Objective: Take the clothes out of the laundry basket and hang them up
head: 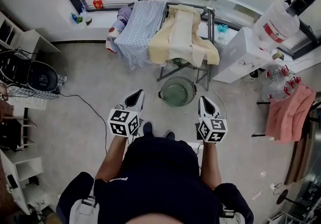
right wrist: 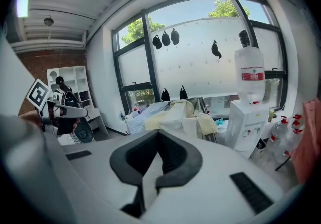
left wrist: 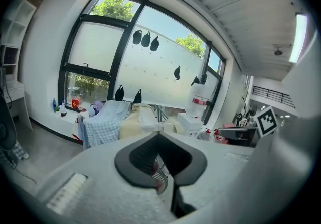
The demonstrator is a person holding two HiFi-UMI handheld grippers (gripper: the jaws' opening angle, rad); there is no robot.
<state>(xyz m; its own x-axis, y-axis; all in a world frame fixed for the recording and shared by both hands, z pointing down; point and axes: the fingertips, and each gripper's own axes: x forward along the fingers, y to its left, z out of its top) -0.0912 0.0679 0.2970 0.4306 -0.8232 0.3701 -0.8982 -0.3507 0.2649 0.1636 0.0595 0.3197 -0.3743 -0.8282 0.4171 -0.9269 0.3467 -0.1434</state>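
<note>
A round green laundry basket [head: 177,91] stands on the floor in front of the drying rack [head: 206,17]; only its plain green inside shows. Over the rack hang a blue checked cloth [head: 138,29] and a pale yellow cloth [head: 180,37]. My left gripper [head: 134,98] is held left of the basket and my right gripper [head: 204,102] right of it, both above the floor. In the left gripper view the left gripper [left wrist: 159,137] has its jaws together with nothing held. The right gripper [right wrist: 159,135] is likewise shut and empty, facing the yellow cloth [right wrist: 183,112].
A white water dispenser [head: 241,54] with its bottle [head: 276,22] stands right of the rack. A pink garment [head: 288,112] hangs on a stand at far right. A black appliance [head: 40,75] with a cable and white shelves [head: 22,39] fill the left side.
</note>
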